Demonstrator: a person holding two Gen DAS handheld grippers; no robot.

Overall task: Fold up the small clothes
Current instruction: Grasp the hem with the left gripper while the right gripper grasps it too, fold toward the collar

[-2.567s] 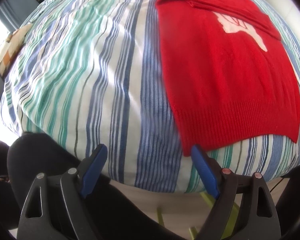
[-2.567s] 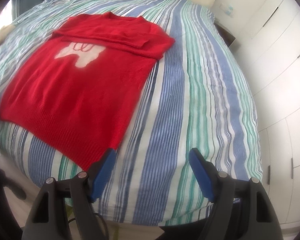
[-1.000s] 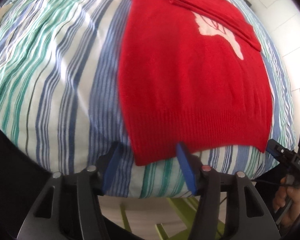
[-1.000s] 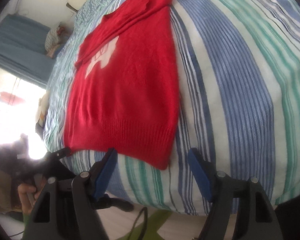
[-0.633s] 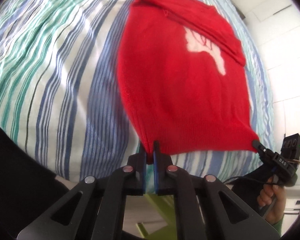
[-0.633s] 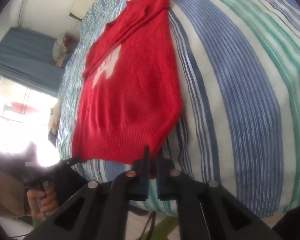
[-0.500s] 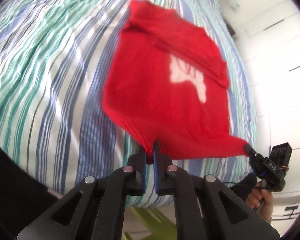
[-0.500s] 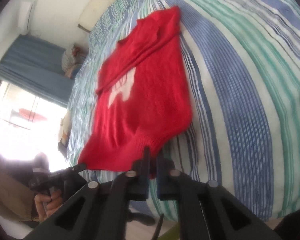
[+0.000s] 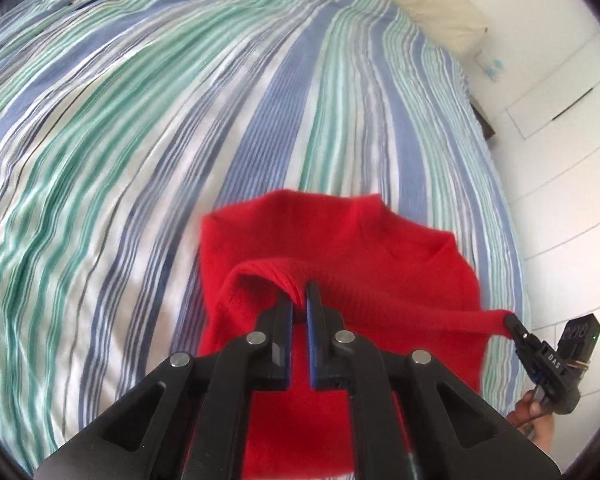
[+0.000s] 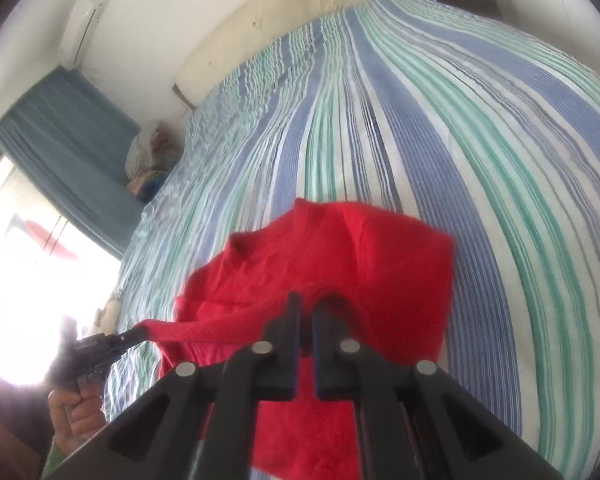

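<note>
A red knit sweater point(image 9: 340, 240) point(image 10: 360, 256) lies on the striped bed, its lower half lifted and carried over toward the collar. My left gripper point(image 9: 299, 294) is shut on the ribbed hem at one corner. My right gripper point(image 10: 306, 304) is shut on the hem's other corner. The hem stretches taut between them. In the left wrist view the right gripper point(image 9: 512, 320) shows at the right edge, pinching the hem. The left gripper point(image 10: 140, 332) shows at the left of the right wrist view. The sweater's white motif is hidden under the fold.
The bed's blue, green and white striped cover point(image 9: 140, 120) point(image 10: 460, 120) runs far ahead. A cream headboard cushion point(image 10: 284, 12) lies at the far end. White cupboards point(image 9: 572, 160) stand on one side, a blue curtain point(image 10: 60, 132) and bright window on the other.
Both grippers closed on the sweater's hem corners, lifted it, and swept it forward over the body toward the collar. The white motif has gone out of sight.
</note>
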